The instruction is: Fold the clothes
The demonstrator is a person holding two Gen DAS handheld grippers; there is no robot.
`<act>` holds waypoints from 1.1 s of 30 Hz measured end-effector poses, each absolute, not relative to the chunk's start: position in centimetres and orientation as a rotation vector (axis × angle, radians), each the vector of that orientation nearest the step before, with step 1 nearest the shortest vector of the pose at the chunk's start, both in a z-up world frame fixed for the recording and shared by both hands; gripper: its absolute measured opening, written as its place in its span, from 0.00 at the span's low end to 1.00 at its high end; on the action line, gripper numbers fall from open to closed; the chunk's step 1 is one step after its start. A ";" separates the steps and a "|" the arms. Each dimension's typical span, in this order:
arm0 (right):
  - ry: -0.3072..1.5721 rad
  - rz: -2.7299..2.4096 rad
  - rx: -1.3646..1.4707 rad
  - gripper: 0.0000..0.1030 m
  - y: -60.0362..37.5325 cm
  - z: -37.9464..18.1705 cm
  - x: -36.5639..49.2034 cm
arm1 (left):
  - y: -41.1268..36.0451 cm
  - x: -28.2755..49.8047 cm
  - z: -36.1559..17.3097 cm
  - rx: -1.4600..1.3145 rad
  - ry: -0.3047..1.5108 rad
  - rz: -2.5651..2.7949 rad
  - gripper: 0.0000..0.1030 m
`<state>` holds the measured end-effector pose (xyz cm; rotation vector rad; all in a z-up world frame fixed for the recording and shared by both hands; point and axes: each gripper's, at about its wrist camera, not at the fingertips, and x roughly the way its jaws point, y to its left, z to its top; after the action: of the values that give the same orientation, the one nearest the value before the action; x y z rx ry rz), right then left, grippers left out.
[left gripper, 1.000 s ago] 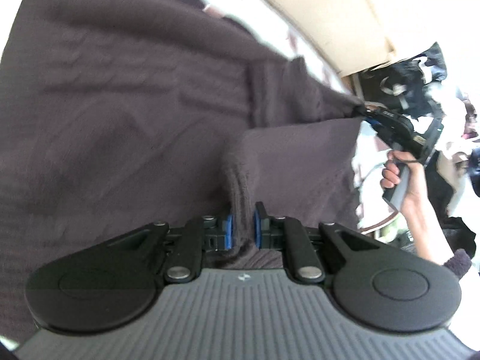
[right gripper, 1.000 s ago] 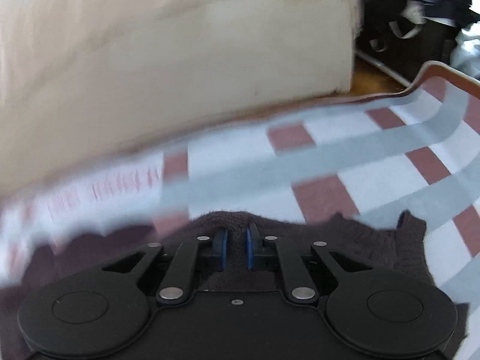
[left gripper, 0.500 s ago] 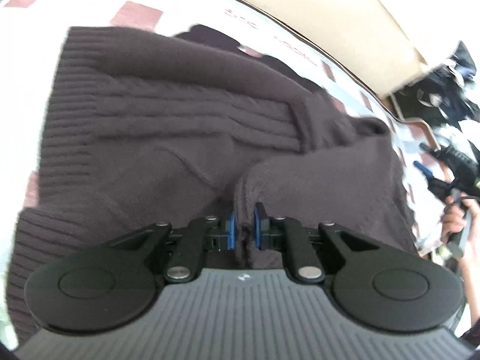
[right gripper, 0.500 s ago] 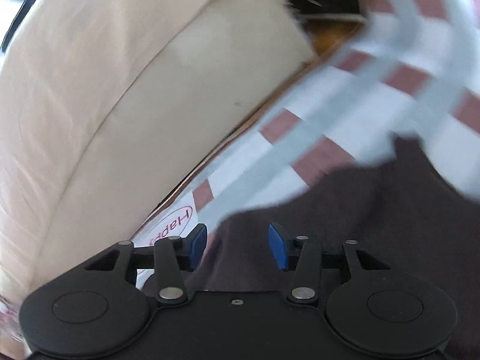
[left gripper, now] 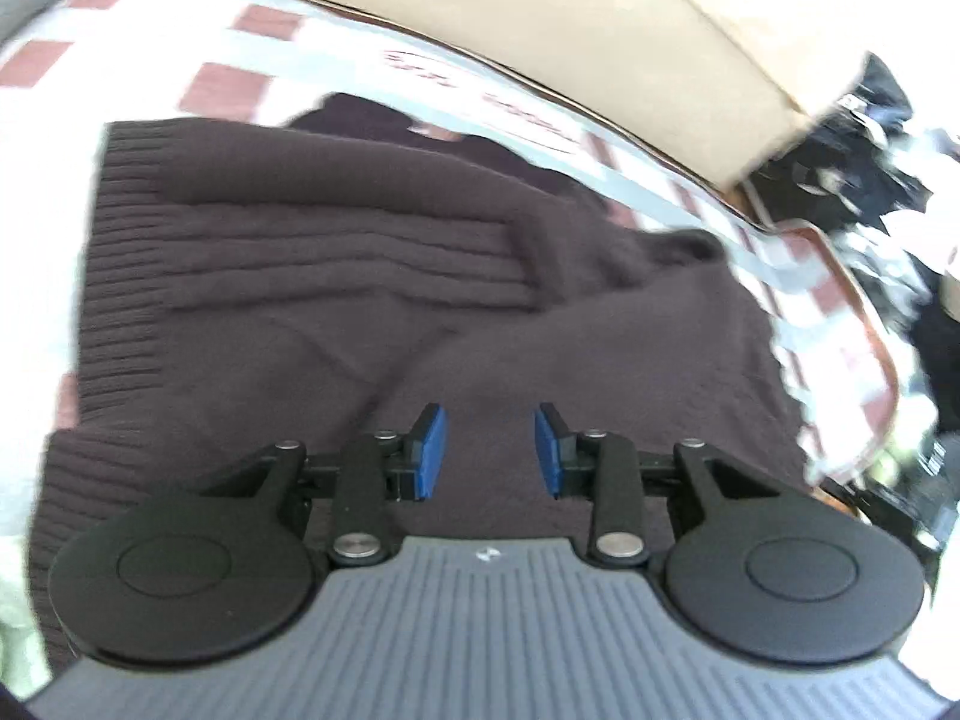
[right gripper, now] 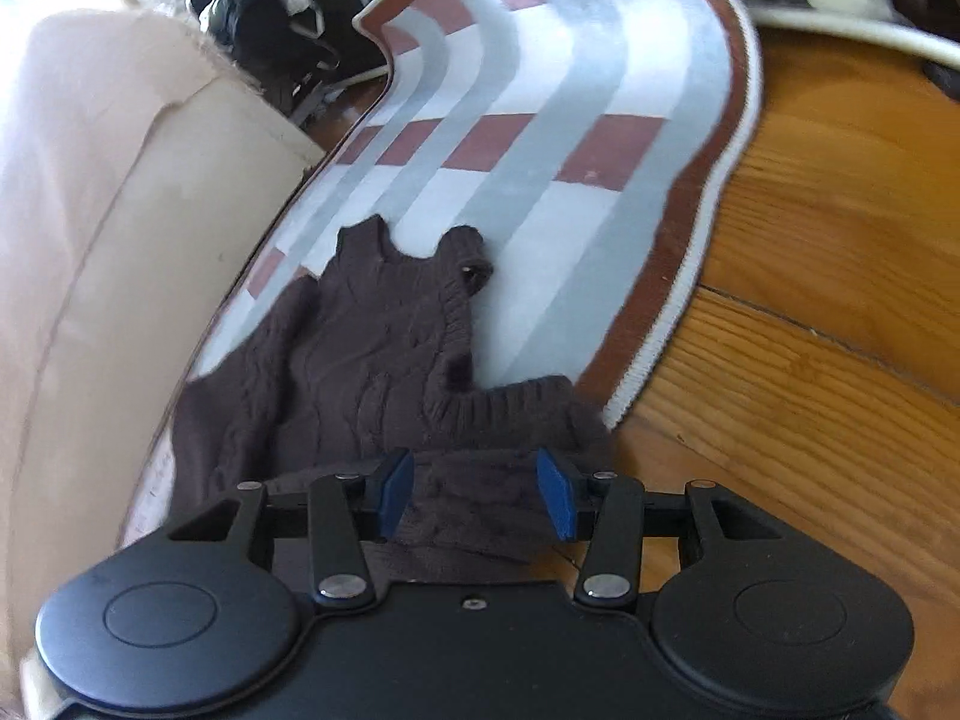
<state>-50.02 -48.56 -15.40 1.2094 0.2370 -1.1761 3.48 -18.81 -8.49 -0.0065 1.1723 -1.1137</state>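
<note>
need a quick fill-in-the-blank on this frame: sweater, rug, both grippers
1. The dark brown sweater lies on a checked ____.
2. The jaws of the left hand-held gripper stand ____.
3. The right hand-held gripper holds ____ between its blue pads.
4. Beside the rug in the right wrist view, the bare floor is made of ____.

Missing words: rug; open; nothing; wood

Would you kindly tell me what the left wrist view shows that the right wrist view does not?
Only the left wrist view shows the left gripper, open above the sweater's ribbed hem. Only the right wrist view shows the right gripper, open, and the wooden floor. Both show the dark brown sweater on the checked rug beside the beige cushion.
</note>
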 end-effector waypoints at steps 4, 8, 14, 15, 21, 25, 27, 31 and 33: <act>0.287 -1.178 1.197 0.50 -47.6 -15.1 -50.2 | -19.9 1.1 -7.9 0.104 1.184 -1.242 0.31; 0.280 -1.162 1.230 0.52 -46.7 -15.9 -51.0 | -19.7 -0.6 -8.9 0.195 1.198 -1.274 0.37; 0.084 -1.091 1.404 0.52 -46.2 -18.5 -50.4 | -20.5 -0.5 -9.8 0.161 1.276 -1.262 0.37; 0.071 -1.090 1.390 0.54 -46.6 -18.6 -49.8 | -20.7 -0.3 -9.8 0.145 1.281 -1.263 0.37; 0.136 -1.120 0.986 0.11 -47.4 -14.4 -46.5 | -24.2 -0.2 -9.0 0.154 1.345 -1.275 0.37; 0.299 -1.133 0.892 0.11 -47.4 -13.5 -47.0 | -27.3 -2.3 -8.0 0.230 1.296 -1.342 0.37; 0.318 -1.115 1.006 0.16 -47.8 -15.3 -47.5 | -29.1 -3.9 -7.8 0.294 1.283 -1.371 0.37; 0.249 -1.076 1.166 0.34 -47.8 -17.3 -49.1 | -34.3 -7.6 -6.3 0.435 1.198 -1.445 0.39; 0.188 -1.083 1.165 0.36 -47.6 -16.9 -50.3 | -36.8 -8.9 -5.8 0.482 1.168 -1.474 0.40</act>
<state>-50.26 -47.55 -16.93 1.1647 0.1882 -1.0832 -8.87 -36.79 -5.75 0.4823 1.1683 -1.4740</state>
